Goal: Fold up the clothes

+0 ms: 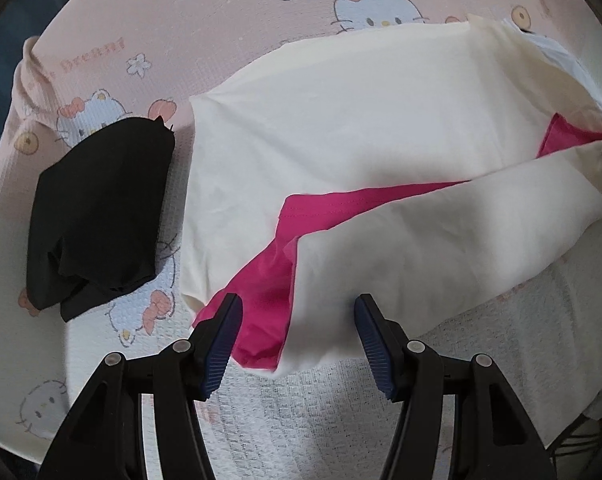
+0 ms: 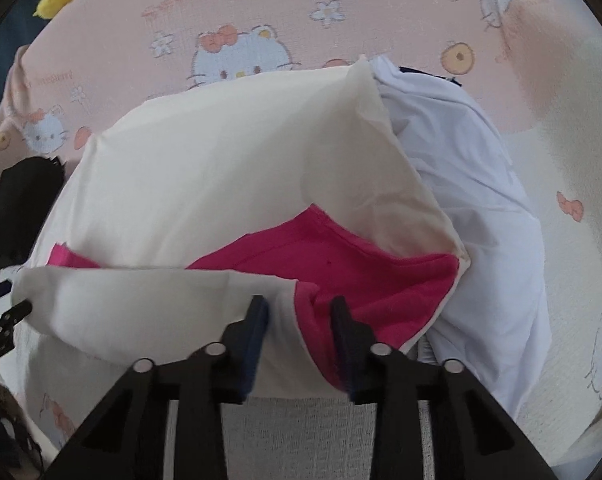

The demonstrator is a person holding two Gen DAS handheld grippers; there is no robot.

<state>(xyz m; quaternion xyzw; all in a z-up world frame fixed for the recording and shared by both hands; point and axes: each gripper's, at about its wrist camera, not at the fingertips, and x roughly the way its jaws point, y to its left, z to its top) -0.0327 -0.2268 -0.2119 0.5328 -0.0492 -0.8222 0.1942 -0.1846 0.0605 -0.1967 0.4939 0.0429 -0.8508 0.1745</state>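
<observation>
Cream cloth with a bright pink lining (image 1: pixel 365 132) lies spread across the bed's cartoon-cat blanket (image 1: pixel 181 20), its near edge rolled over toward the middle so a pink strip shows along the fold. The left gripper (image 1: pixel 297 332) has its fingers wide apart, and the near corner of that rolled edge sags between them without being pinched. The right gripper (image 2: pixel 299 336) stands narrower but with a clear gap, the pink-and-cream hem loose between its fingers; neither has a firm hold that I can see. A black garment (image 1: pixel 101 208) sits bundled to the left, and a white one (image 2: pixel 481 208) lies rumpled to the right, partly under the cream piece.

It looks like a fold along the near edge: either both grippers are about to clamp it, or they have just let it drop. A further fold would call for both corners gripped evenly, so the slippery lining does not slide out.
</observation>
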